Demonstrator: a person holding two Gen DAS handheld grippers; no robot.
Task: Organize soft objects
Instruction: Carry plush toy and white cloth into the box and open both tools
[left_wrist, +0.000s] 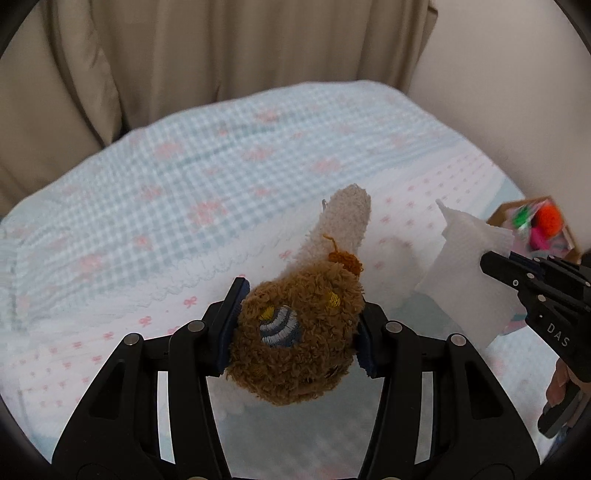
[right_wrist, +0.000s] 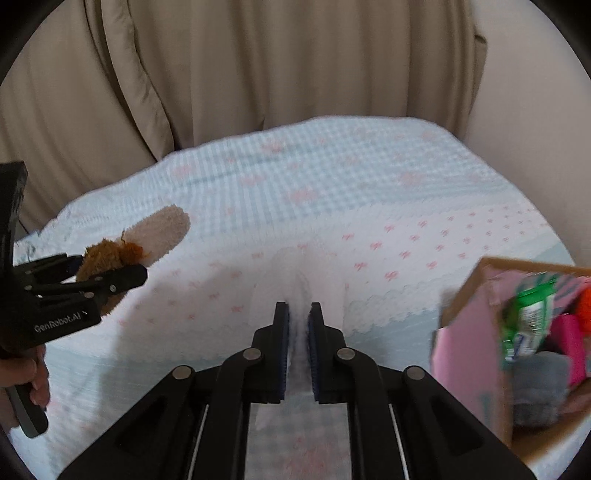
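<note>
My left gripper (left_wrist: 297, 325) is shut on a brown plush toy (left_wrist: 295, 332) with a cream fuzzy end (left_wrist: 343, 225) and holds it above the bed. It also shows in the right wrist view, the gripper (right_wrist: 110, 284) and the plush toy (right_wrist: 107, 254) at the left. My right gripper (right_wrist: 299, 314) is shut on a white tissue sheet (right_wrist: 299, 273), held above the bed. In the left wrist view the tissue sheet (left_wrist: 469, 266) hangs from the right gripper (left_wrist: 495, 264) at the right.
A cardboard box (right_wrist: 472, 332) with pink sides stands on the bed at the right, holding a grey soft item (right_wrist: 539, 387), a green packet (right_wrist: 528, 317), pink and orange things. The bed cover (left_wrist: 184, 177) is light blue check with pink bows. Beige curtains (right_wrist: 258, 66) hang behind.
</note>
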